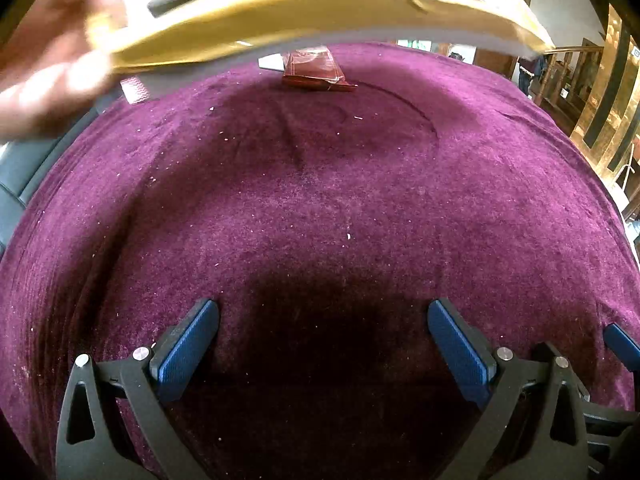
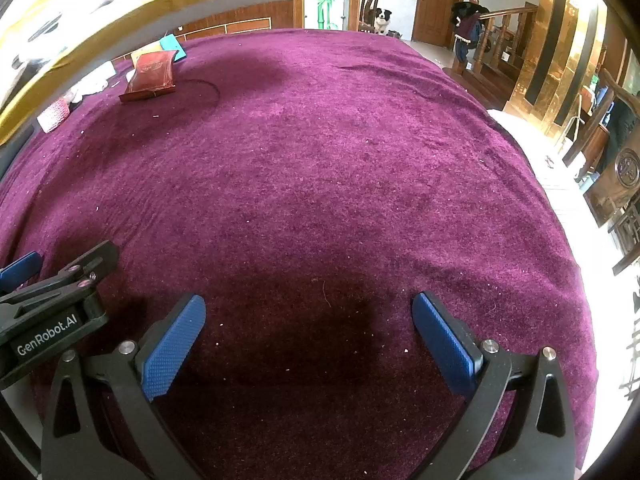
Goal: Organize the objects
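Left wrist: blurred yellow tray (image 1: 280,16) hides far cloth (image 1: 320,200); both jaws wide, empty.

A lived-in home, wooden doors (image 2: 439,0), carved wooden chair (image 2: 370,4), dog (image 2: 383,20) by the doorway, staircase banister (image 2: 506,30), purple velvet-covered counter (image 2: 340,160)

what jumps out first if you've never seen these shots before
The deep purple velvet cloth fills nearly both views, bare in the middle. Next comes the big blurred yellow tray held by a hand across the top left, above the cloth's far edge. Under it lies a dark red packet at the far left of the cloth, while the left gripper and right gripper sit wide open and empty at the near edge.
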A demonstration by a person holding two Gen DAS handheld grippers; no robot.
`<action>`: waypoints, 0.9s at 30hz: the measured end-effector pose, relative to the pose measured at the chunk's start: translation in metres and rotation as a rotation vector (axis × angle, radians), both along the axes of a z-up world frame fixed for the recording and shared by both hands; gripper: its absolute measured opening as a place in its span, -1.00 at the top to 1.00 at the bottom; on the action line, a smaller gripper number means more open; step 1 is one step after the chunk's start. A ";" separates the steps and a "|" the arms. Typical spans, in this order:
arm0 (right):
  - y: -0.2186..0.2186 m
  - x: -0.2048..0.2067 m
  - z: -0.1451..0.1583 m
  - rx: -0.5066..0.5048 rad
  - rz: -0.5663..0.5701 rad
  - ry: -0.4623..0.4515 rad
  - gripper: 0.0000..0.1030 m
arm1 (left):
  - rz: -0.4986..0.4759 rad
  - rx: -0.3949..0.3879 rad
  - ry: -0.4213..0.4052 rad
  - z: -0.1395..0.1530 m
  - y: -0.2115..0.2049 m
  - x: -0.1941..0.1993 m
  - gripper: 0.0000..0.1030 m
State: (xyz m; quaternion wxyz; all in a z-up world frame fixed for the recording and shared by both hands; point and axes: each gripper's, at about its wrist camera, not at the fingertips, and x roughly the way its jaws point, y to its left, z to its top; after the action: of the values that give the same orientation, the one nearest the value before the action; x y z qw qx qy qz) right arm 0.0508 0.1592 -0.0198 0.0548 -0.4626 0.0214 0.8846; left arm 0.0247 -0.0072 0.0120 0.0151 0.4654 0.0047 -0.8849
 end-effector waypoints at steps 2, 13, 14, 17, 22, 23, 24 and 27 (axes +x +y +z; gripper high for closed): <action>-0.002 0.001 -0.001 0.000 0.000 0.000 -1.00 | 0.000 0.000 0.000 0.000 0.000 0.000 -0.97; -0.011 0.004 -0.005 0.000 0.000 0.000 -1.00 | 0.000 0.000 0.000 -0.021 0.003 -0.011 -0.97; -0.012 0.005 -0.006 0.000 0.000 0.000 -1.00 | 0.000 0.000 0.000 -0.021 0.002 -0.011 -0.97; -0.011 0.005 -0.006 0.000 0.000 0.001 -1.00 | 0.000 0.000 0.000 -0.022 0.002 -0.013 -0.97; -0.009 0.003 -0.005 0.000 0.000 0.000 -1.00 | -0.001 0.000 -0.001 -0.022 0.001 -0.013 -0.97; -0.008 0.003 -0.005 0.000 0.000 0.000 -1.00 | 0.000 0.000 -0.001 -0.022 0.001 -0.013 -0.97; -0.008 0.003 -0.005 0.000 0.000 0.000 -1.00 | 0.000 0.000 -0.001 -0.022 0.000 -0.013 -0.97; -0.006 0.002 -0.005 0.000 0.000 0.000 -1.00 | 0.000 0.000 -0.001 -0.023 -0.001 -0.013 -0.97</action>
State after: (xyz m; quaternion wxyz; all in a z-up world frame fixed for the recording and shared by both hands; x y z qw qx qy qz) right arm 0.0531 0.1535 -0.0245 0.0546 -0.4625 0.0214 0.8847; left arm 0.0116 -0.0085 -0.0109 0.0150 0.4657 0.0045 -0.8848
